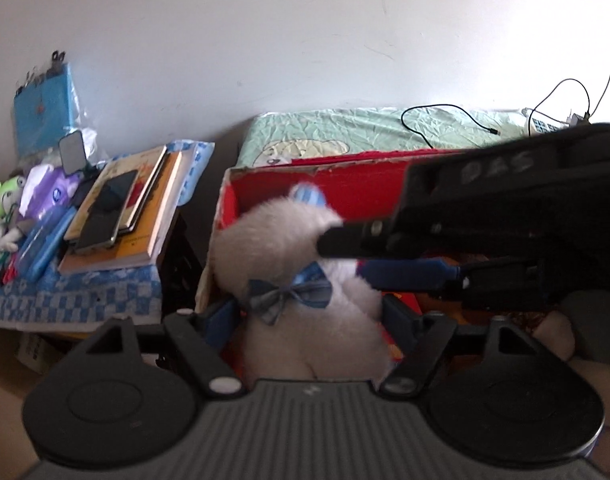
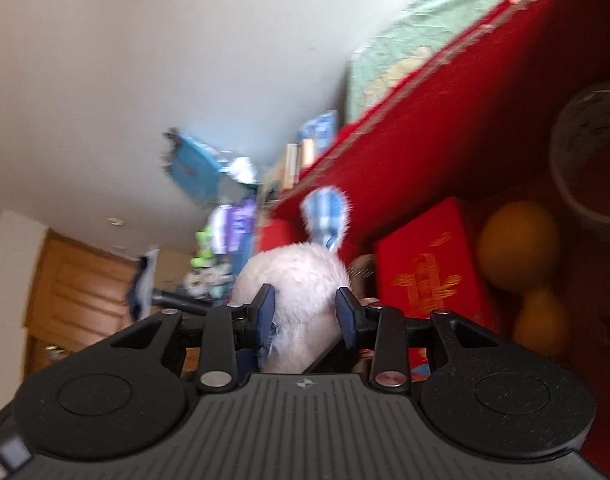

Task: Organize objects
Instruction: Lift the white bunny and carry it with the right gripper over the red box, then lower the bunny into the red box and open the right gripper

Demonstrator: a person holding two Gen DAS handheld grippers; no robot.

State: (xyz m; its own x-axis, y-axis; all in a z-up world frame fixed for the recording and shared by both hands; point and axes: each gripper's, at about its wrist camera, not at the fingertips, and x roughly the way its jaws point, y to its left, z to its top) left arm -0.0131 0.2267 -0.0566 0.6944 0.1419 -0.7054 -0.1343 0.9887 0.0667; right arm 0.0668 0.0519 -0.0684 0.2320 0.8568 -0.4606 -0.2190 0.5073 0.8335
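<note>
Plush toy: a white fluffy animal with a blue plaid bow tie and a blue plaid ear; it sits upright at the left end of the red box, its body between my two tools.

Left hand-held gripper: my left hand-held gripper has its blue pads on either side of the toy's body, just below the bow tie, and seems to be squeezing it, though the fur hides the contact.

Right hand-held gripper: my right hand-held gripper reaches in from the right with its pads pressed into the fur on both sides of the toy; the right wrist view is blurred.

Red box: open at the top, on the floor beside the bed; further right inside it lie a red packet with gold lettering, two orange round things and a grey cup.

Counter: on the far left, covered in a blue checked cloth, carrying stacked books, a blue pencil case and a green and white toy.
</note>
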